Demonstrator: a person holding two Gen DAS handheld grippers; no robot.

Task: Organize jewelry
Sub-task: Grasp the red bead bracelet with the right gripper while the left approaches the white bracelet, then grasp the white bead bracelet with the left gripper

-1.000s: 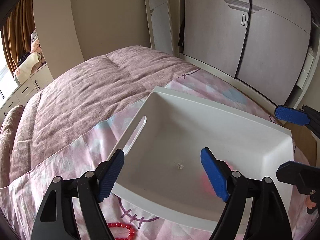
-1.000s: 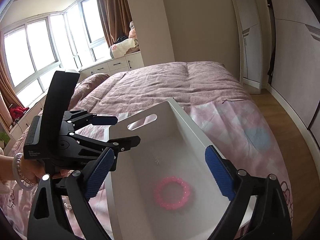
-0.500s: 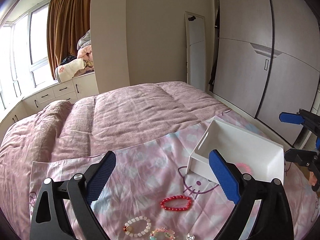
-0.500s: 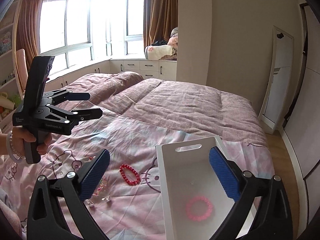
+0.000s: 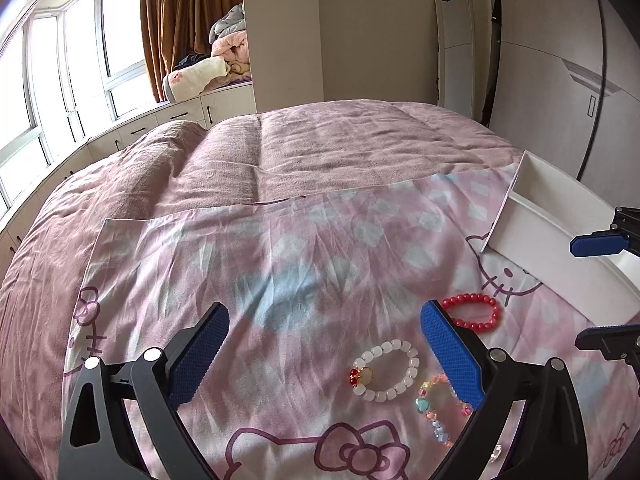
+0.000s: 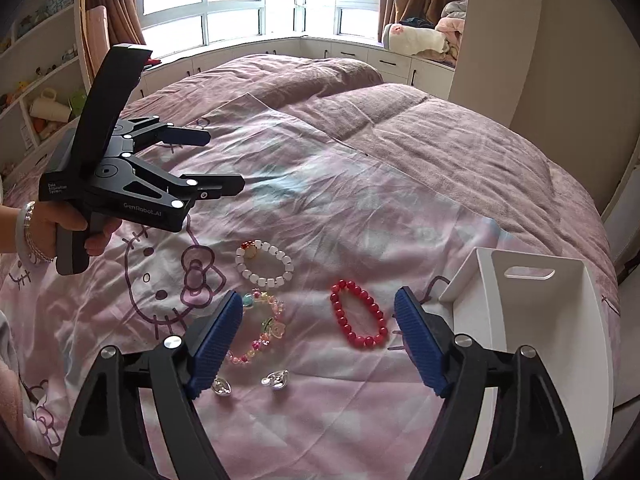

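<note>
Nearest the right gripper [image 6: 318,344], jaws apart and holding nothing, two small clear heart charms [image 6: 275,380] lie on the Hello Kitty sheet [image 6: 328,208]. Just beyond: multicolour charm bracelet [image 6: 262,326], then red bead bracelet [image 6: 358,320] approx. between our fingers. Farther on, the white bead bracelet w/ red charm [image 6: 266,264]. The white tray [image 6: 536,320] sits at the sheet's right edge; contents not visible here. Left gripper [image 5: 324,358] hovers over the sheet, jaws apart, empty. We judge the step as pick selection. Next move: lower the right gripper over the red bracelet, close on one side of the loop, carry to tray. Mauve duvet [image 6: 460,132] lies beyond.
</note>
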